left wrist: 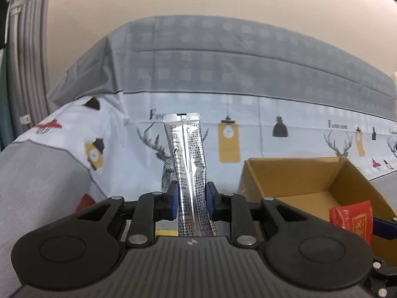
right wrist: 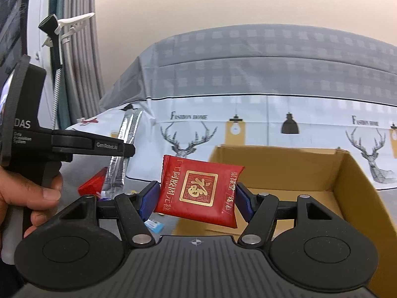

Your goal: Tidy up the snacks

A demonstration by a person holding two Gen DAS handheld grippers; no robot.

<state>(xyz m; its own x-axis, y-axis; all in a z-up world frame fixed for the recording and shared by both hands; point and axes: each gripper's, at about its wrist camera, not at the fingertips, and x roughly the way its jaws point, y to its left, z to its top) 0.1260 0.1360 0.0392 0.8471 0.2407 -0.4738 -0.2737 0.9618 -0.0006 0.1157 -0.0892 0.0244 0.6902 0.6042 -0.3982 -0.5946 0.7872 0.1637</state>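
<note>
The left gripper (left wrist: 191, 203) is pinching a silver stick sachet (left wrist: 187, 164) between its blue pads (left wrist: 173, 202), jaws closed tight on the lower half while the sachet is standing nearly upright and rising well above the fingertips. The right gripper (right wrist: 196, 196) is clamping a red snack packet (right wrist: 198, 190) by its two short ends, jaws held wide around it, the packet lying crosswise and tilting down toward the right. In the right wrist view, the left gripper (right wrist: 119, 149) is reaching in from the left edge, pointing slightly downward, with a person's hand (right wrist: 29, 193) wrapping around its handle.

One cardboard box (right wrist: 352, 173) is sitting open just beyond and to the right of the red packet, and its floor, as far as it shows, is looking bare. In the left wrist view the same box (left wrist: 292, 173) is lying to the right of the sachet, with the red packet (left wrist: 352, 221) hovering at its near edge. One more red wrapper (right wrist: 93, 185) and one small blue packet (right wrist: 155, 224) are lying on the grey surface below the grippers. A printed deer-and-lamp cloth (right wrist: 273, 124) is hanging behind everything.
</note>
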